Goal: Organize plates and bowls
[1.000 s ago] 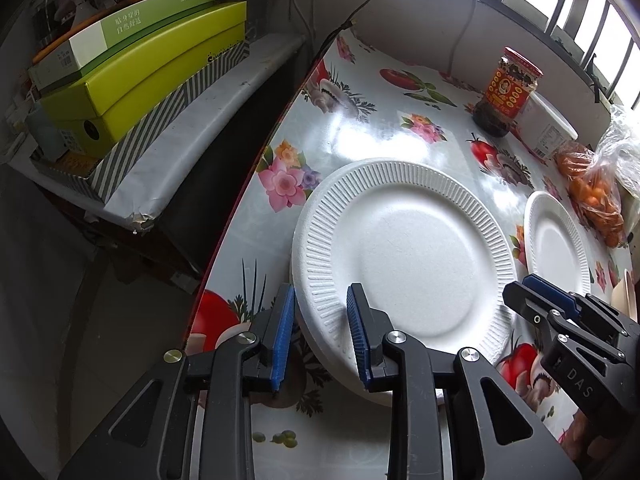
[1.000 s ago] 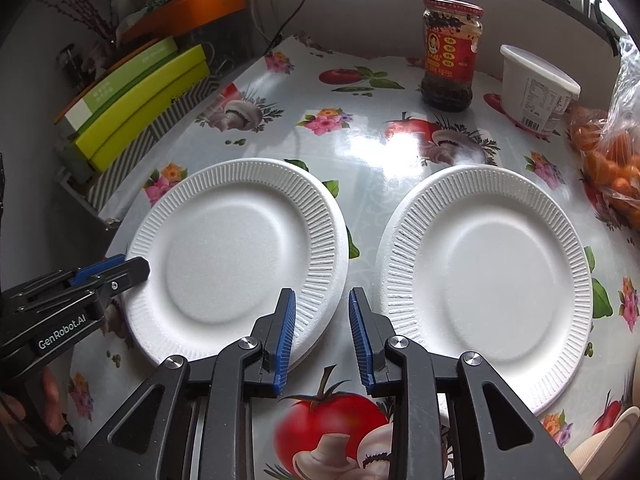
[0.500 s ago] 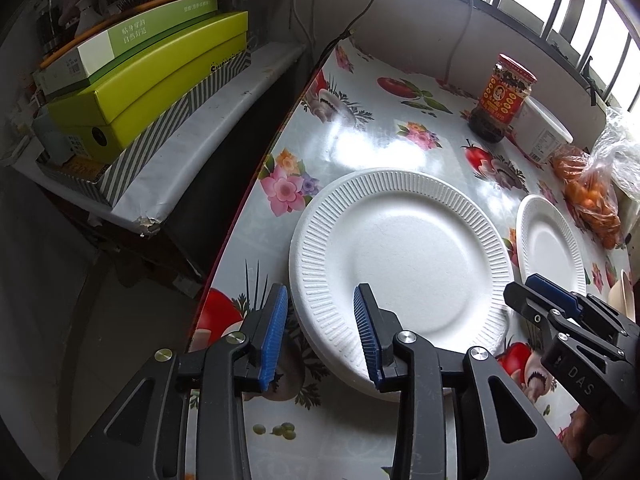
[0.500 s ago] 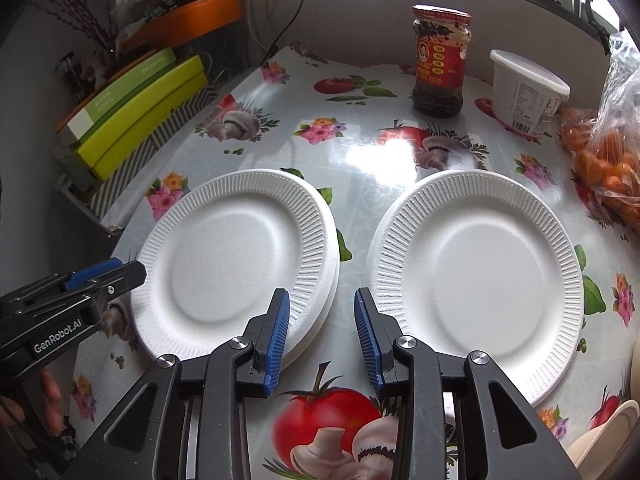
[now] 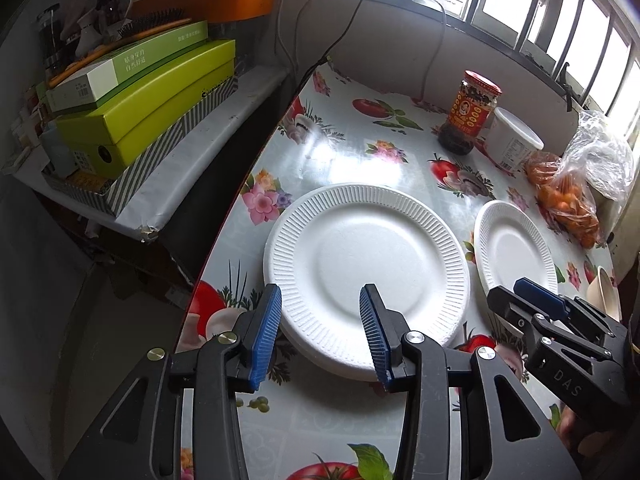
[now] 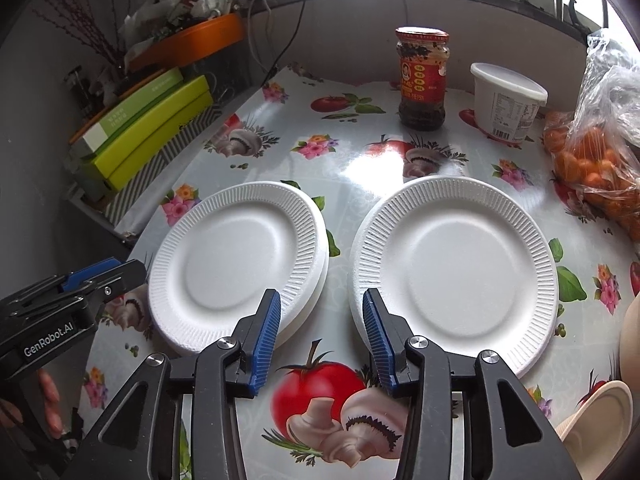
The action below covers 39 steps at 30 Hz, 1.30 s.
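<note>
My left tongs point(image 5: 320, 328) are open above the near rim of the stacked plates point(image 5: 366, 264) on the worktop point(image 5: 360, 168). My right tongs point(image 6: 320, 332) are open too, between this stack and the single plate point(image 6: 456, 272).

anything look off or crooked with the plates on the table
The left stack of foam plates sits slightly askew: its top plate is shifted off the one beneath, whose rim shows along the near-right edge. The single foam plate lies flat.

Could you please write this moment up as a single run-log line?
left gripper: open, over near rim of plate stack | right gripper: open, empty, between stack and single plate | nothing held
</note>
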Tool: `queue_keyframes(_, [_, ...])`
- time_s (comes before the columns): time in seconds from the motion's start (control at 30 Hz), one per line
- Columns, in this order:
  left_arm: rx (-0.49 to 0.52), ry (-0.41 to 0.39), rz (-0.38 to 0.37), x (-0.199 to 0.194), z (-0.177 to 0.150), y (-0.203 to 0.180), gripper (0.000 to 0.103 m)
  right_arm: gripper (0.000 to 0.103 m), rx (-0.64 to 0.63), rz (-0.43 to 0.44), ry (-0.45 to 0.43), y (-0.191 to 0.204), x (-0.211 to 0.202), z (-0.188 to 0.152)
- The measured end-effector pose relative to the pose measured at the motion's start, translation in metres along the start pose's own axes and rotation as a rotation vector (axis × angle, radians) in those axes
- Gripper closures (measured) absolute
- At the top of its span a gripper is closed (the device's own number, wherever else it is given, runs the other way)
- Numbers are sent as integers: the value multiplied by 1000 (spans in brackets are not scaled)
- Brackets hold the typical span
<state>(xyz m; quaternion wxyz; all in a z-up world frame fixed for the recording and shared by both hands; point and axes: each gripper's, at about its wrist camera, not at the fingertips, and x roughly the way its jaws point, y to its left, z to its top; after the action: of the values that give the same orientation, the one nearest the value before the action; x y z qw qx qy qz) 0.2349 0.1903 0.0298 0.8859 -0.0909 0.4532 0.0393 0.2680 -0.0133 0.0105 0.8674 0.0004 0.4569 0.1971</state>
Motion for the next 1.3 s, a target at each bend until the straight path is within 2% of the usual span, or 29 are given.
queue_keyframes(0.3, [19,-13,-28,-16,-11,-19,61,59,-2,-15,-38,-14,-30,-9])
queue_keyframes(0.63, [100,-33,-62,-27,-22,-61,61,58,-9,-67,-80,-46,-63,-13])
queue_keyframes(1.03, [133,-14,-113,-18,-24,-100,61,58,-12,-120,-86,-91,-82,-10])
queue_keyframes(1.3, [119,25,-139,5,-16,-115,61,58,-42,-167,-49,-127,-75,2])
